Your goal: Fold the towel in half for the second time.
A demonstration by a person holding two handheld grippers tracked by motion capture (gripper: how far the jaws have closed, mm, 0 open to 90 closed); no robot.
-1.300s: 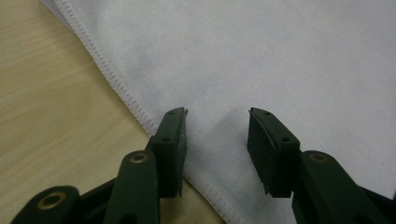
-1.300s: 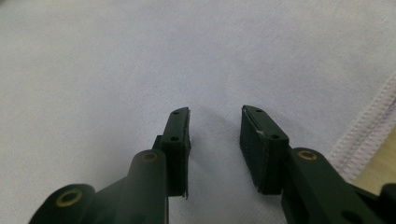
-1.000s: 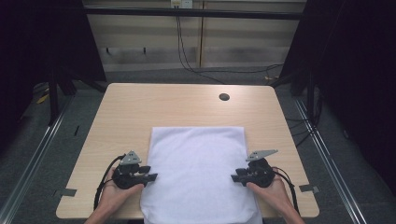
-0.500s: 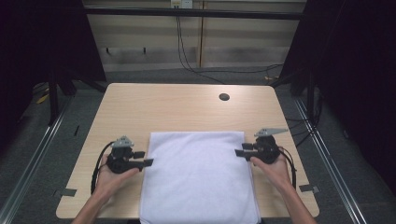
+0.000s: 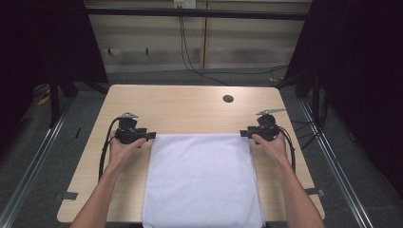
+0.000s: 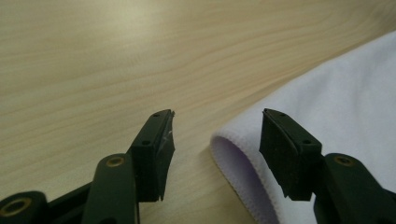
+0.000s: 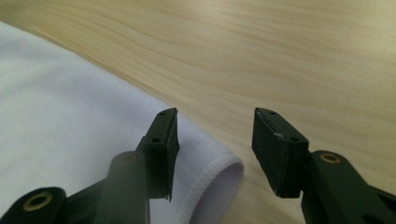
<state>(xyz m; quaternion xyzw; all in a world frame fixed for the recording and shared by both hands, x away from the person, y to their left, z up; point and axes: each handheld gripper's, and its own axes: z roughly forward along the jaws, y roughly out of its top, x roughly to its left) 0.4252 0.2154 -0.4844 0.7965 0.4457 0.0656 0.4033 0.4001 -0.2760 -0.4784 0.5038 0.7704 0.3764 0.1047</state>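
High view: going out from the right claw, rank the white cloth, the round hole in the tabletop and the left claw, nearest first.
1. White cloth: its far right corner sits at the right claw.
2. Round hole: farther up the table, slightly left.
3. Left claw: across the cloth, at its far left corner.

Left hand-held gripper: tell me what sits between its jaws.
The left hand-held gripper, jaws open, straddles the white cloth's folded corner and bare table, per its gripper view.

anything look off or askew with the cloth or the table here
Nothing stands out. The white cloth lies flat and roughly square on the wooden table, its near edge hanging over the front. The left gripper and right gripper sit open at its two far corners.
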